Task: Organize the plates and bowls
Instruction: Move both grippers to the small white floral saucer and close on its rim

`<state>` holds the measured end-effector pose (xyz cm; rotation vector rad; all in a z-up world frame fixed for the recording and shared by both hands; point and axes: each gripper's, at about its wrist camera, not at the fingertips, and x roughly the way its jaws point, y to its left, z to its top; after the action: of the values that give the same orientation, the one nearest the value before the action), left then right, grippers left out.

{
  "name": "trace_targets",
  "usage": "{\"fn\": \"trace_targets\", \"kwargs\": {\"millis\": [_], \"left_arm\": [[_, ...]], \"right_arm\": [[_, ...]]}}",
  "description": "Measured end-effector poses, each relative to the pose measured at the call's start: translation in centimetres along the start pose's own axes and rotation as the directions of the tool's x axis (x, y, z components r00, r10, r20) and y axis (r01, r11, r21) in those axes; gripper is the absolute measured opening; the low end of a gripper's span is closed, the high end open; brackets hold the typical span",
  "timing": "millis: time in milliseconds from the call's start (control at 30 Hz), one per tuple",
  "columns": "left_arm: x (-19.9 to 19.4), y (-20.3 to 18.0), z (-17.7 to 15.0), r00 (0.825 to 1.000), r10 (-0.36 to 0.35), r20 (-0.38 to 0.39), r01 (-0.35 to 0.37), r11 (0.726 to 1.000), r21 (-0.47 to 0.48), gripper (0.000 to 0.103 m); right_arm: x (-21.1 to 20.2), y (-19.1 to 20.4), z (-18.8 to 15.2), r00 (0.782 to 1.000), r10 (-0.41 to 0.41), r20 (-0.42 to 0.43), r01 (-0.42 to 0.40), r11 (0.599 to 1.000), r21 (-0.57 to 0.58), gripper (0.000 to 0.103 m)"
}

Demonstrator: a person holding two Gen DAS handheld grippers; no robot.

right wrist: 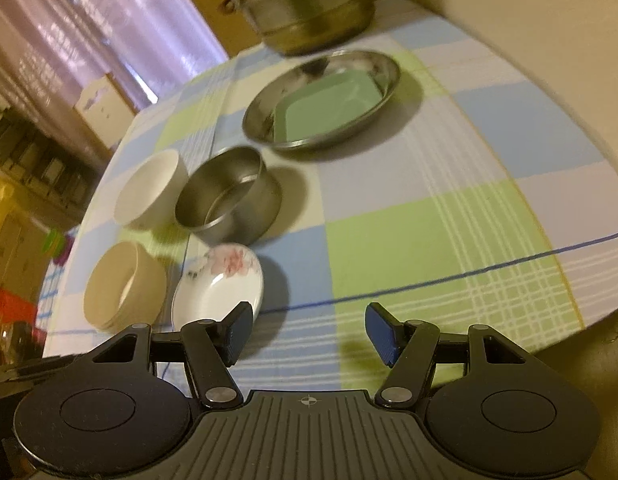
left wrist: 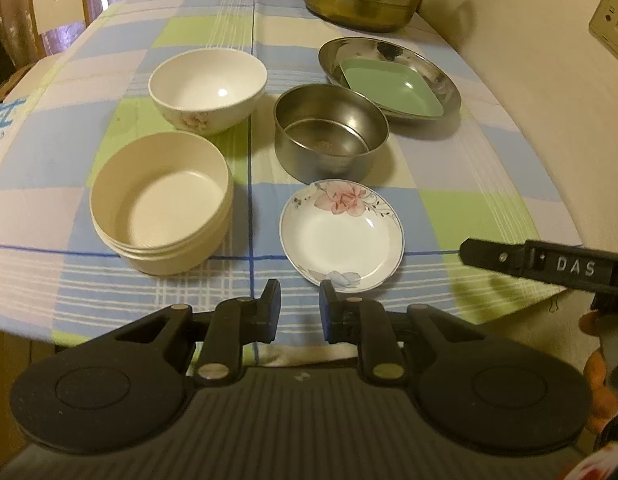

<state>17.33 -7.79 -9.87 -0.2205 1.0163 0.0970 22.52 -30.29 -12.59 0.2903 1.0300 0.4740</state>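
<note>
Six dishes, all upright and empty apart from one nested pair. White bowl point(left wrist: 208, 90) with pink flower on side, far left. Cream straight-walled bowl point(left wrist: 161, 204) with ridged base, near left. Steel round bowl point(left wrist: 331, 132) at centre, just beside white bowl. Small floral saucer point(left wrist: 341, 236) just in front of steel bowl, nearest table edge. Shallow steel plate point(left wrist: 389, 78) at far right, green square dish point(left wrist: 391, 88) lying inside it.

The square dish point(left wrist: 391, 88) lies in the steel plate point(left wrist: 441, 76), behind the steel bowl point(left wrist: 329, 136).
</note>
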Motion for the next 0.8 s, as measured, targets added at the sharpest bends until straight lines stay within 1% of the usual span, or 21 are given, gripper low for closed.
{"fn": "trace_targets", "kwargs": {"millis": [67,167,233,267,500,800], "left_arm": [[0.3,-0.1,-0.2,1.0,-0.003,0.0,0.003,1.0,-0.02,0.018],[0.8,-0.1,-0.4,1.0,-0.001,0.008,0.001,0.999,-0.053,0.018],[1.1,-0.1,-0.4,1.0,0.0,0.015,0.001,0.997,-0.077,0.018],[1.3,-0.2,-0.4,1.0,0.003,0.018,-0.001,0.996,-0.087,0.018],[2.8,-0.4,-0.3,0.999,0.031,0.025,-0.027,0.989,-0.145,0.018],[4.6,-0.2,0.2,0.996,0.086,0.017,-0.08,0.974,-0.21,0.018]], "right_arm": [[0.3,0.0,0.0,1.0,0.022,-0.01,-0.022,0.999,-0.024,0.063],[0.9,0.5,0.2,0.999,0.033,-0.022,-0.035,0.996,-0.08,0.062],[1.4,0.6,0.4,0.998,0.049,-0.029,-0.052,0.993,-0.109,0.056],[1.7,0.8,0.4,0.998,0.056,-0.034,-0.06,0.991,-0.124,0.051],[4.4,1.8,1.1,0.994,0.08,-0.071,-0.094,0.969,-0.228,0.037],[6.8,2.7,1.5,0.991,0.098,-0.094,-0.123,0.941,-0.316,0.029]]}}
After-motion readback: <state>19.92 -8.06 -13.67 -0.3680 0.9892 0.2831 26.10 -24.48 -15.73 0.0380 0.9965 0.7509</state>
